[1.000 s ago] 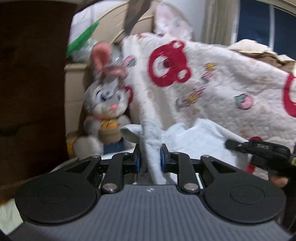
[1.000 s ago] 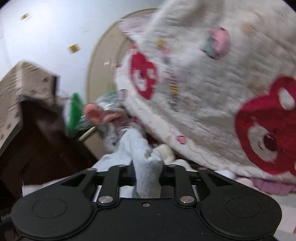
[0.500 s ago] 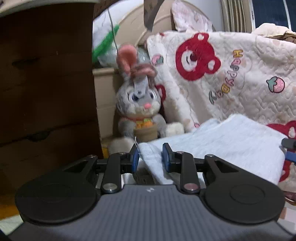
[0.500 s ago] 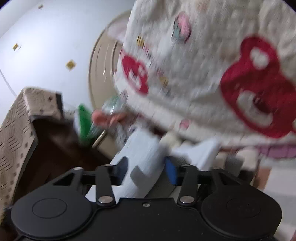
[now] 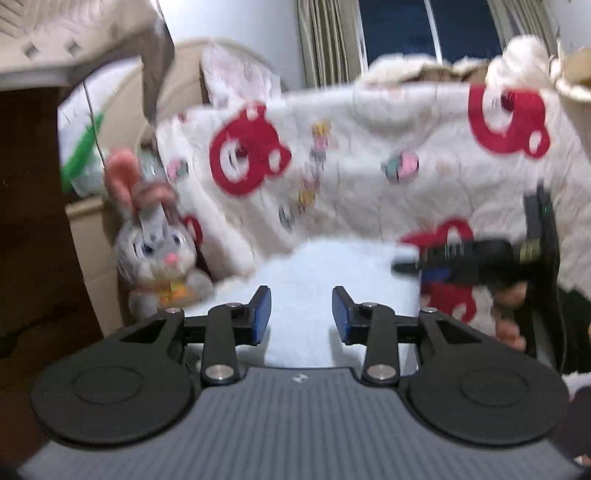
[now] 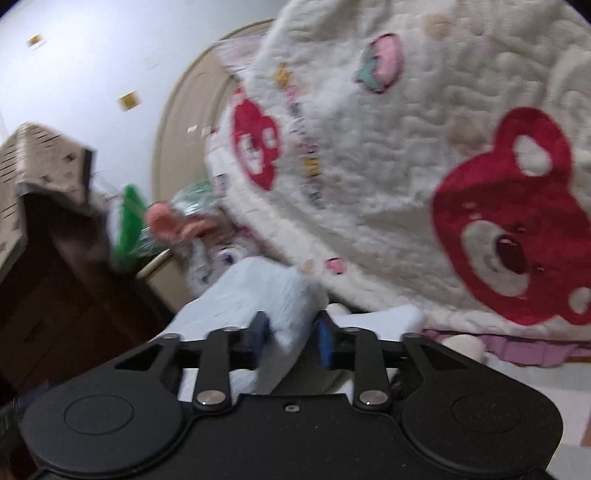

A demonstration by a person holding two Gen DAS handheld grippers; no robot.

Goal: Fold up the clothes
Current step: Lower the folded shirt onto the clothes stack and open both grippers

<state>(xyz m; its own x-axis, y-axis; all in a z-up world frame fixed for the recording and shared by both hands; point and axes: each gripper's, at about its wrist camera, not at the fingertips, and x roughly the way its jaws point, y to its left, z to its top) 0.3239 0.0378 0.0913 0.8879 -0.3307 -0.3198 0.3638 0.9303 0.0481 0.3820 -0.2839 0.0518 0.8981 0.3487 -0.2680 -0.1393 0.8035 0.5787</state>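
A light blue folded cloth [image 5: 332, 266] lies just ahead of my left gripper [image 5: 301, 314], which stands open with its blue pads apart above the cloth's near edge. At the cloth's right end is my right gripper [image 5: 417, 258], held by a hand [image 5: 509, 295]. In the right wrist view a thick fold of the cloth [image 6: 280, 291] fills the gap between the pads of the right gripper [image 6: 291, 334], which is shut on it. The view is blurred.
A white quilted blanket with red bears [image 5: 369, 166] [image 6: 369, 166] hangs behind the cloth. A grey plush rabbit [image 5: 159, 251] sits at the left, beside a dark wooden dresser [image 5: 29, 240] [image 6: 55, 295]. Curtains and a dark window [image 5: 395, 29] are at the back.
The left gripper let go of the cloth and opened wide. The right gripper opened half a second ago and has since narrowed onto a fold. The cloth now lies flat.
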